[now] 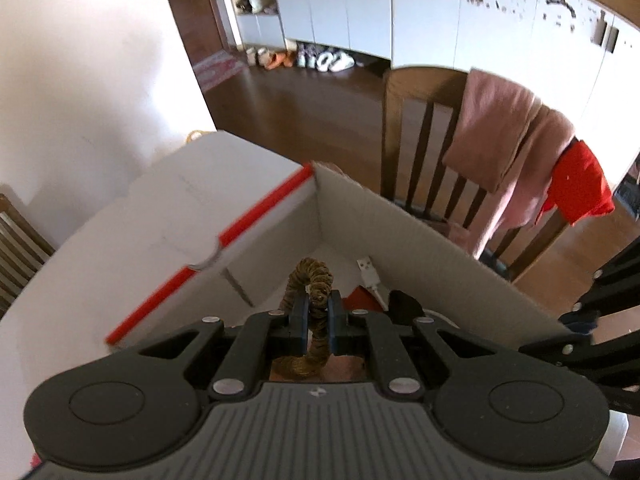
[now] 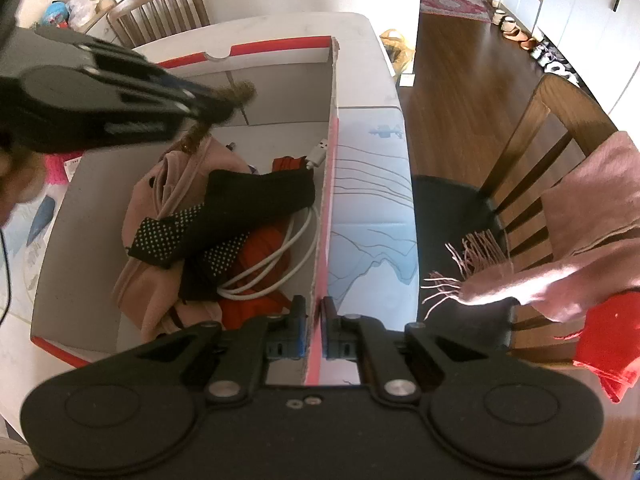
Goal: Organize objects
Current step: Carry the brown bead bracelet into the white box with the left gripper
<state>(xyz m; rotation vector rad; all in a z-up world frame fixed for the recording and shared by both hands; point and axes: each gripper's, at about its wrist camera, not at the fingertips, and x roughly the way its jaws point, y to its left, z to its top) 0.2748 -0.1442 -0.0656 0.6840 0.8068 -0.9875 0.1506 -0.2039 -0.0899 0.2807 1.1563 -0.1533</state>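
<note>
Now the left gripper is hanging over the open cardboard box with its jaws closed almost fully on a brown twisted rope, which is standing up in a loop above the pads and is also passing down between them. Seen from the right wrist, this gripper is coming in from the far left above the box and is blurred, with the fuzzy brown end of the rope showing at its tip. The right gripper is pinching the near part of the box's right wall, the red-edged cardboard sitting tightly between the two blue pads. Inside the box a pink cloth bag is lying on the left, a black dotted sock is lying across it, and a white USB cable is curling over something red beside the right wall. The box is sitting on a white table. To the right of the table a wooden chair is carrying a pink scarf and a red cloth on its back.
</note>
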